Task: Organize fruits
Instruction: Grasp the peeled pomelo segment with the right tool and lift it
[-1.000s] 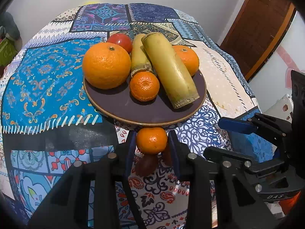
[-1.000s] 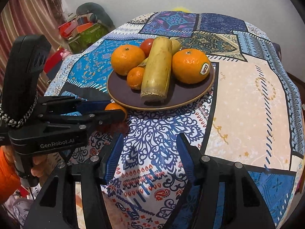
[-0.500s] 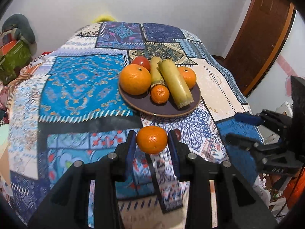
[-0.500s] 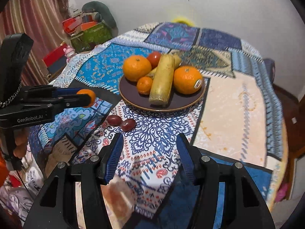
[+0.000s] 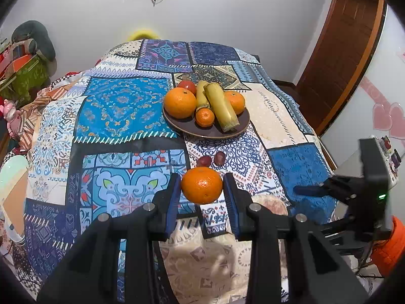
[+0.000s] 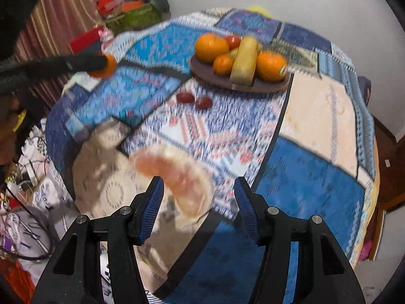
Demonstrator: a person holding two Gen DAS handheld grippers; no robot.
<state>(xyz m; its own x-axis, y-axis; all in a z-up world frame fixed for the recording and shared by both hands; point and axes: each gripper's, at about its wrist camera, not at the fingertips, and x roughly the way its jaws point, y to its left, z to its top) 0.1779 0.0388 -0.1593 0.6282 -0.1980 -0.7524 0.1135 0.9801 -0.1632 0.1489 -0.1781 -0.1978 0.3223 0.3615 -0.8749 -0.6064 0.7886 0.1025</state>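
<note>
Mandarin [image 5: 201,185] sits clamped between my left gripper [image 5: 201,188] pads, up off the table and well short of the plate [image 5: 241,126]. Plate already carries two big oranges, a small one, a tomato and two yellow stalks, so most is sorted imo. Left to do: this mandarin, two small dark-red fruits [image 5: 210,159] on the cloth just before the plate, plus a pale pink fruit wedge [image 6: 177,177] near the table edge. Right gripper [image 6: 198,202] hangs above that wedge, jaws apart, holding nothing.
</note>
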